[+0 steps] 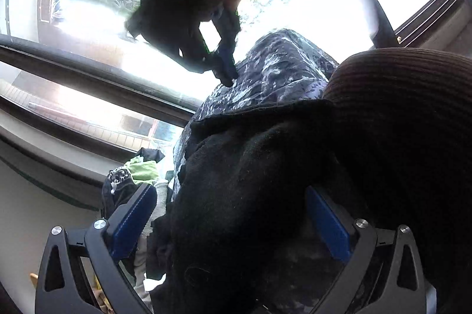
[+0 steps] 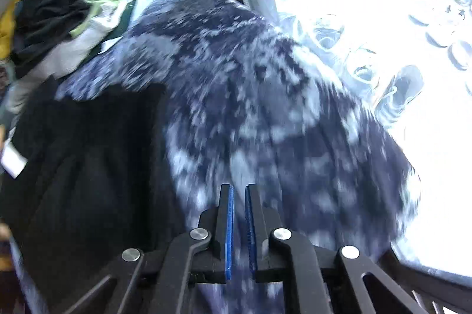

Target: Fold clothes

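Right wrist view: right hand-held gripper nearly closed over mottled blue fabric beside bright window.

Left gripper jaws wide apart at frame bottom, black garment between them. Blue-white patterned cloth at centre. Right gripper descends from top onto it. Clothes pile lower left.
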A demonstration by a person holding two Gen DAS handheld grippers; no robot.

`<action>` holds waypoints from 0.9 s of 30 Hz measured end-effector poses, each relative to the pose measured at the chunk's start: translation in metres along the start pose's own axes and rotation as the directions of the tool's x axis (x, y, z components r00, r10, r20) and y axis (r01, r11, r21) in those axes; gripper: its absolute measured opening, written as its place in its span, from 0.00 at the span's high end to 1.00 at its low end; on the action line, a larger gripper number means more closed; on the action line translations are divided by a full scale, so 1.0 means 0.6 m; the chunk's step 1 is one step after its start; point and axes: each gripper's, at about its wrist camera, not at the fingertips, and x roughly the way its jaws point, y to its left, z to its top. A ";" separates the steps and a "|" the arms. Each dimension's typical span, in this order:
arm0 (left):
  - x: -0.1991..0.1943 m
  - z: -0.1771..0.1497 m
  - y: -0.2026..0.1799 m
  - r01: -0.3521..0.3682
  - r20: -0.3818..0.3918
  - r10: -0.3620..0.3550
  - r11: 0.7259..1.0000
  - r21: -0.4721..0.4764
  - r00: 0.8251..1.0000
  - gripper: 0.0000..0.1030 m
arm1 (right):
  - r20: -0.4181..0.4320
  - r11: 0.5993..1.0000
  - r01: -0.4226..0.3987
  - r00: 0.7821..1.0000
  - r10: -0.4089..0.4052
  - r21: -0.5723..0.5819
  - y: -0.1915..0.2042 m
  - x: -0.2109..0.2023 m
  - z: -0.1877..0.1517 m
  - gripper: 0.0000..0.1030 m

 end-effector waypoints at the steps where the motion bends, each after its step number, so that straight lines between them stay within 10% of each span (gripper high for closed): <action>1: 0.000 0.000 -0.001 0.000 0.001 0.000 1.000 0.001 1.000 0.01 | -0.004 0.999 -0.036 0.999 0.036 0.005 0.000 -0.011 -0.017 0.80; 3: -0.001 0.000 -0.001 0.003 0.002 -0.003 1.000 0.001 1.000 0.01 | -0.006 0.991 -0.132 0.991 0.132 0.018 0.005 -0.034 -0.062 0.51; 13: -0.028 0.001 0.001 0.019 0.017 -0.019 0.999 -0.051 1.000 0.01 | -0.172 0.989 -0.149 0.975 0.144 -0.016 0.064 -0.001 -0.172 0.46; 17: -0.030 -0.004 0.005 -0.017 0.000 0.017 0.998 -0.063 1.000 0.01 | -0.215 0.947 -0.310 0.922 0.321 0.084 0.056 0.014 -0.162 0.92; 27: -0.005 0.018 0.001 0.045 -0.047 -0.051 0.992 -0.116 0.998 0.01 | -0.094 0.891 -0.442 0.888 0.451 0.102 0.078 -0.080 -0.096 0.93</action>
